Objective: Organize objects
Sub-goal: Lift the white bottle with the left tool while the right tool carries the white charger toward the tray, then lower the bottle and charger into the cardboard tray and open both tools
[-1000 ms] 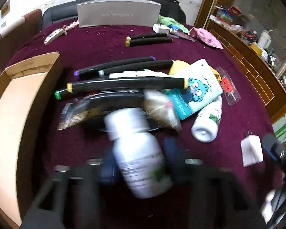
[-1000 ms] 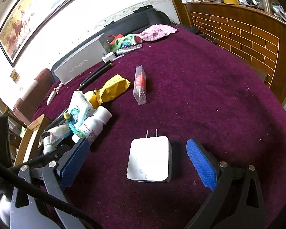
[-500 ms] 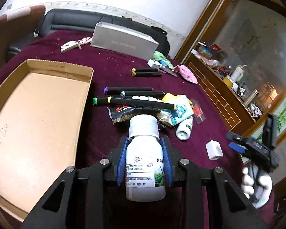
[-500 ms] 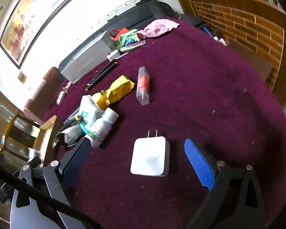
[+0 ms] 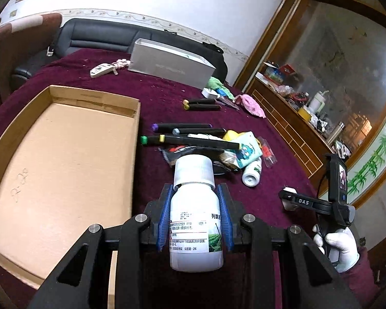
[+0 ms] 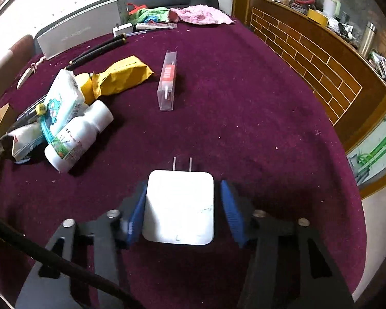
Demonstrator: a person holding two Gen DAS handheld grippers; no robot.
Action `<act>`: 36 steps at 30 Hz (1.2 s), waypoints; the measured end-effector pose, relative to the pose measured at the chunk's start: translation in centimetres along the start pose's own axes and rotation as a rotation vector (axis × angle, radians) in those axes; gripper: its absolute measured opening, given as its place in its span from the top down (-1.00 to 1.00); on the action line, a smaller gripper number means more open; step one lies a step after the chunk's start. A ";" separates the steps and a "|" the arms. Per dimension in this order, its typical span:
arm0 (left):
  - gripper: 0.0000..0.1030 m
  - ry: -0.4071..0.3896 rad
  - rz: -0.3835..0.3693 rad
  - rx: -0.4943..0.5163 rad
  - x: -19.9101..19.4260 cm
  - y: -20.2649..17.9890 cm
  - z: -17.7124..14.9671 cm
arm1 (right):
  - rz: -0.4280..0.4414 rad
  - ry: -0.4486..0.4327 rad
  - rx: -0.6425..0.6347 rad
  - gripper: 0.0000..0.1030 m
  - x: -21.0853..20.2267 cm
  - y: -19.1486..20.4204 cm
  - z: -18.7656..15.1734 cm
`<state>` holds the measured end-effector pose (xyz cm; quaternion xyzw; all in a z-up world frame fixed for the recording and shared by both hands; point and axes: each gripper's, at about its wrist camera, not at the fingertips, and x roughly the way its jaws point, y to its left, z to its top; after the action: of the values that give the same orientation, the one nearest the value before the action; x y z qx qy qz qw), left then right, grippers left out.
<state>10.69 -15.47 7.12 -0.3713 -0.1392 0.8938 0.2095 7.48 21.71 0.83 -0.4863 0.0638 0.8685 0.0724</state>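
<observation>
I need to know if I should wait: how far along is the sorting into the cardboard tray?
Nothing looks done: the shallow brown cardboard tray holds nothing. In hand: the left claw grips a white plastic capped bottle; the right claw straddles the white square plug charger, not yet clamped. Left: black markers, a second white bottle, and the yellow packet.

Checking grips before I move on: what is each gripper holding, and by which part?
Left gripper: white bottle, clamped across its body below the cap. Right gripper: nothing gripped yet; its fingers straddle the white charger.
</observation>
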 end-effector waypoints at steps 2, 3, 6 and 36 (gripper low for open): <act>0.43 -0.007 0.003 -0.010 -0.5 0.5 -0.1 | 0.041 0.022 0.007 0.16 -0.3 -0.1 -0.1; 0.43 -0.012 0.008 -0.013 -0.8 0.8 -0.1 | 0.058 0.028 0.007 0.16 -0.5 0.1 -0.2; 0.43 -0.032 0.013 -0.035 -2.2 1.7 0.0 | 0.141 0.026 0.007 0.16 -2.6 0.8 -0.7; 0.43 -0.172 0.302 -0.129 -6.1 17.5 8.2 | 0.653 0.128 -0.461 0.15 -5.0 35.4 3.3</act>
<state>3.89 -34.38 9.34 -0.3228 -0.1566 0.9327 0.0360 0.63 -12.71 8.26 -0.4969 0.0231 0.8054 -0.3224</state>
